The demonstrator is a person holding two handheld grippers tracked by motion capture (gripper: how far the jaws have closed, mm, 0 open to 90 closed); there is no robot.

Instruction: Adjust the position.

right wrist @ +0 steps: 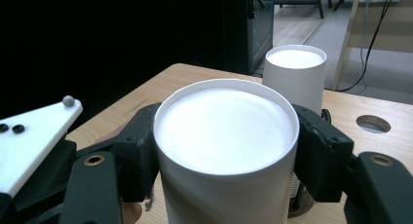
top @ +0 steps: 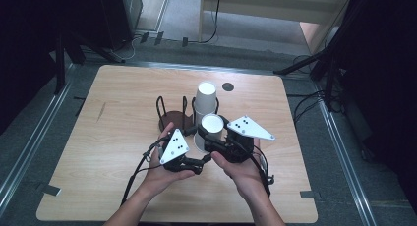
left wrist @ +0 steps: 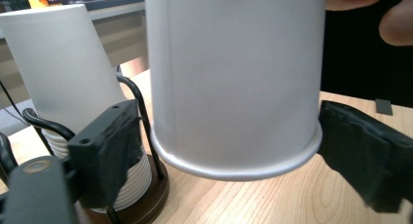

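Right gripper view: right gripper [right wrist: 226, 151] pinches the upside-down paper cup [right wrist: 226, 136], one pad on each side of its wall. Left gripper [left wrist: 224, 151] jaws are spread around the cup's rim; the right pad looks touching, the left apart. Cup holder [top: 173, 119] sits at the cup's 10 o'clock.

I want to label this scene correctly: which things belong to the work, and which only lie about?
In use: upside-down white paper cup, right gripper, left gripper, cup stack, dark wire cup holder.
Lying about: round hole in the wooden table, floor cables.
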